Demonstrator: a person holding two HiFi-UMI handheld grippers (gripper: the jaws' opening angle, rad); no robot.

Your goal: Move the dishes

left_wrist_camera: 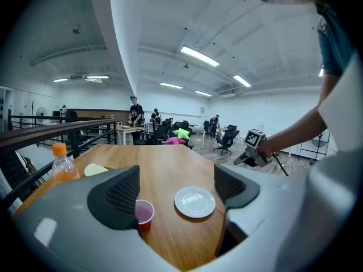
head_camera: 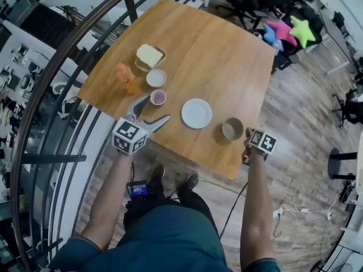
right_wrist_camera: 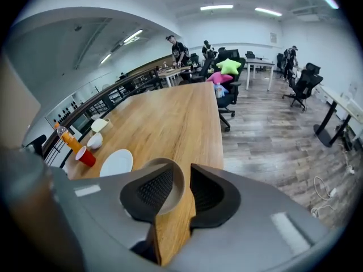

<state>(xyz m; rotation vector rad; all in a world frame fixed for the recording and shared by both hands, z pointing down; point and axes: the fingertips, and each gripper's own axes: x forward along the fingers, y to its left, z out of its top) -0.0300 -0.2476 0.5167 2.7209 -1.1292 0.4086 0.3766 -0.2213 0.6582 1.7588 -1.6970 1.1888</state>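
On the wooden table (head_camera: 221, 50) stand a beige bowl (head_camera: 232, 129), a white plate (head_camera: 196, 113), a pink-lined red cup (head_camera: 158, 97), a small white bowl (head_camera: 156, 77) and a dish holding a pale yellow block (head_camera: 150, 55). My right gripper (head_camera: 245, 134) is at the near edge. Its jaws straddle the beige bowl's (right_wrist_camera: 164, 177) rim, one inside and one outside, nearly together. My left gripper (head_camera: 154, 109) hangs open just short of the cup (left_wrist_camera: 144, 213) and plate (left_wrist_camera: 194, 202), with nothing between its fingers.
An orange drink bottle (head_camera: 125, 77) stands near the table's left edge beside the white bowl. A black railing (head_camera: 68, 55) curves along the left side. Office chairs and star-shaped cushions (head_camera: 289, 32) sit beyond the far right corner.
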